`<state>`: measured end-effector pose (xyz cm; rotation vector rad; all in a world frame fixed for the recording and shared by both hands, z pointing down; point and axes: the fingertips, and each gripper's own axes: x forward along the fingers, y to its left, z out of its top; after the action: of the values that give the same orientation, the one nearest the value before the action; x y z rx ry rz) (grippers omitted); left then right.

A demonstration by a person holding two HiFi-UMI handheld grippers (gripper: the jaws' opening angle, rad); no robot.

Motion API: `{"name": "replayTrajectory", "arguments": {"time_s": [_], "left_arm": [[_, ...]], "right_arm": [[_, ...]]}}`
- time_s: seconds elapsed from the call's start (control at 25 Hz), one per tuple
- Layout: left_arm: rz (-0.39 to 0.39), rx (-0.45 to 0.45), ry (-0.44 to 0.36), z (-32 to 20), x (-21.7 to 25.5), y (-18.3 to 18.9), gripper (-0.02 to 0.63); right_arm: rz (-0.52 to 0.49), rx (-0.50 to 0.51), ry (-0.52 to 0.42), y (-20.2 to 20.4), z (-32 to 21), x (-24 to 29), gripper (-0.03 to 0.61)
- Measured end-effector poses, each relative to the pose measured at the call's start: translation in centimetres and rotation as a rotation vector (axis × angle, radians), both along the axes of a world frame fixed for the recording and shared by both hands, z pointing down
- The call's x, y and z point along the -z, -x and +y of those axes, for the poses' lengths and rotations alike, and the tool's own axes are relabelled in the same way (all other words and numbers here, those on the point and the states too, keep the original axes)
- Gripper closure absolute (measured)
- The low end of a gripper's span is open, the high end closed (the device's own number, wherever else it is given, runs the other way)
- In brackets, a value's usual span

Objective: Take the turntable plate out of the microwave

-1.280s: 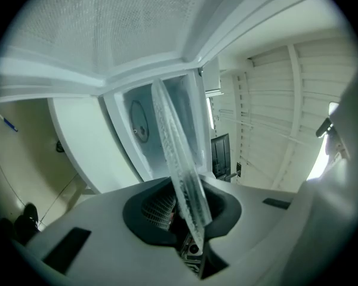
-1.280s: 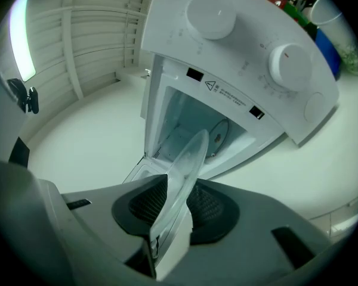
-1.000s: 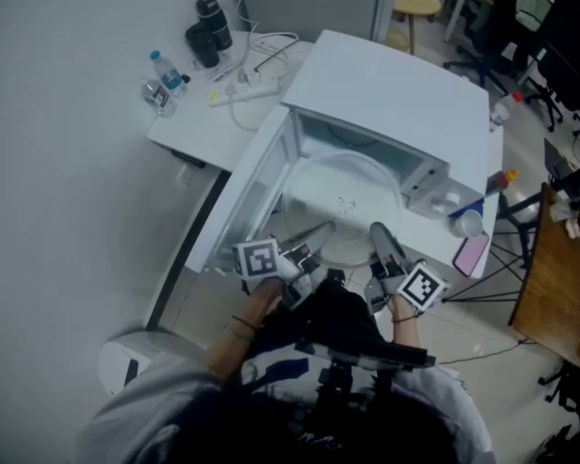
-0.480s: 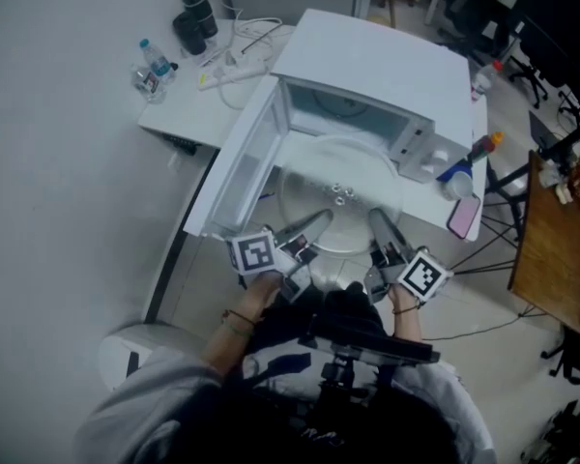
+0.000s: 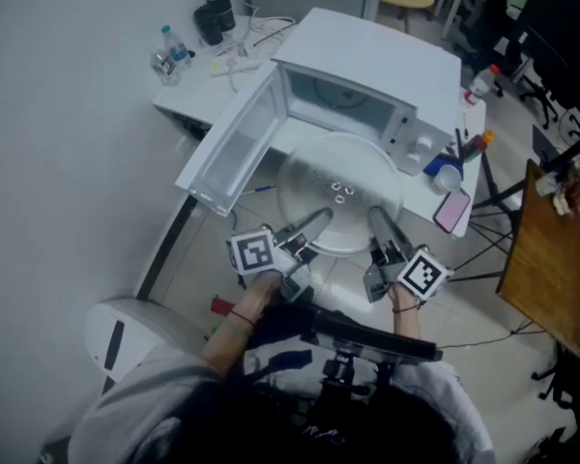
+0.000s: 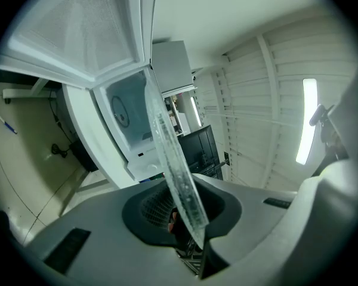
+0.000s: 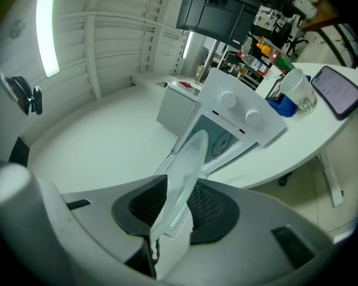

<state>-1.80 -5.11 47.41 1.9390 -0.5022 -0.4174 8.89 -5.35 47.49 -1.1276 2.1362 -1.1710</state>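
The clear glass turntable plate (image 5: 338, 193) hangs in the air in front of the white microwave (image 5: 377, 75), outside its cavity. My left gripper (image 5: 316, 224) is shut on the plate's near left rim and my right gripper (image 5: 377, 220) is shut on its near right rim. In the left gripper view the plate (image 6: 174, 165) runs edge-on between the pads. In the right gripper view the plate (image 7: 180, 180) is likewise clamped edge-on, with the microwave (image 7: 238, 121) beyond it. The microwave door (image 5: 234, 148) stands swung open to the left.
On the white table (image 5: 420, 216) right of the microwave sit a pink phone (image 5: 449, 210), a cup (image 5: 448, 177) and a bottle (image 5: 474, 145). Left of it lie a power strip (image 5: 234, 66), a water bottle (image 5: 171, 50) and dark flasks (image 5: 216, 17). A wooden desk (image 5: 551, 269) stands at the right.
Both grippers have drawn the plate back toward me, out of the microwave cavity. It lay half inside the opening; now it is wholly in front of it.
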Motion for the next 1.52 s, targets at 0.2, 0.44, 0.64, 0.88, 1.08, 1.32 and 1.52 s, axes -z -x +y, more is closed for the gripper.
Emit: {"name": "replayTrajectory", "arguments": {"time_s": [0.2, 0.44, 0.64, 0.88, 1.08, 1.32, 1.52], "left_arm": [[0.042, 0.032, -0.008, 4.6, 0.7, -2.9, 0.566], [0.055, 0.044, -0.005, 9.0, 0.7, -5.4, 0.566], [0.038, 0.058, -0.016, 11.7, 0.7, -6.0, 0.566], [0.054, 0.104, -0.036, 13.4, 1.2, -4.9, 0.566], [0.064, 0.140, -0.031, 14.6, 1.2, -3.7, 0.566], [0.067, 0.176, -0.048, 15.3, 1.5, -2.2, 0.566], [0.064, 0.197, -0.054, 16.0, 1.6, -1.4, 0.566]], "right_arm": [[0.021, 0.026, 0.009, -2.8, 4.2, -0.3, 0.491], [0.019, 0.037, 0.008, -5.2, 8.5, -0.7, 0.491], [-0.001, 0.048, 0.021, -5.9, 11.1, -0.9, 0.491], [0.009, 0.101, -0.003, -4.6, 12.3, -0.1, 0.491], [0.020, 0.130, -0.001, -3.6, 13.1, -0.1, 0.491], [0.013, 0.167, -0.006, -1.9, 13.4, -0.1, 0.491], [0.025, 0.194, -0.027, -1.0, 13.8, 0.2, 0.491]]}}
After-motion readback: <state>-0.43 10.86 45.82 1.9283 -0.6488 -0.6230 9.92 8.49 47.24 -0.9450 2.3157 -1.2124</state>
